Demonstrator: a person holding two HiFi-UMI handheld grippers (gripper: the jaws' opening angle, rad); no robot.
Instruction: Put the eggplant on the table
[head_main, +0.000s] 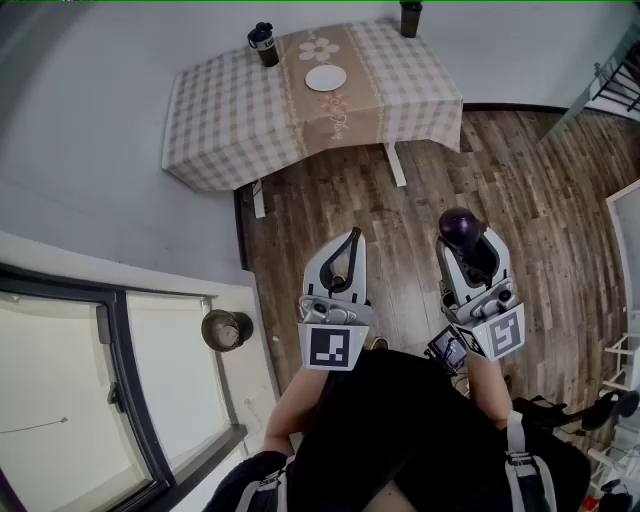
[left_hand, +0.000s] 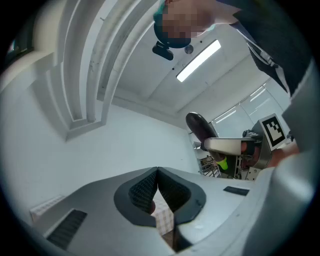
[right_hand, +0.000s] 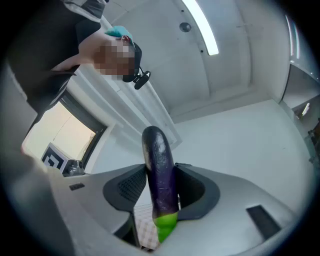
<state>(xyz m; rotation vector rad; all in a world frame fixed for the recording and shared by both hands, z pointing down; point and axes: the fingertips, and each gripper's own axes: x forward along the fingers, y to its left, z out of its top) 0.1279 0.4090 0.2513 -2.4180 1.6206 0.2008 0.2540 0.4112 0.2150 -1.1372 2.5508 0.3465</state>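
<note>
Right gripper view: right tool (right_hand: 161, 175) is clenched on the eggplant (right_hand: 159, 155), one pad on each side of its lower half. The green stem end sits back by the jaw roots at 6 o'clock, and the dark rounded end juts past the tips at 12 o'clock.
Left gripper view: left tool (left_hand: 157, 176) is clenched, jaws meeting, nothing between them.
Head view: both tools hang over the floor (head_main: 420, 200), the left at 6 o'clock of the frame and the right with the eggplant at 4 o'clock.
Counter (head_main: 240, 120): far ahead at 12 o'clock under a checked cloth, well apart from the eggplant. A plate (head_main: 326, 77) lies mid-top, with a cup (head_main: 263, 43) at 10 o'clock of it and a far cup (head_main: 411, 17) at 2 o'clock.
Handling: the skin looks glossy and smooth, so probably slippery. It looks light and stiff and is likely to roll once laid down.
Hold: a low grip leaves the long end overhanging, so nearer the middle would steady it.
Stage: in carry, not yet on the counter.
</note>
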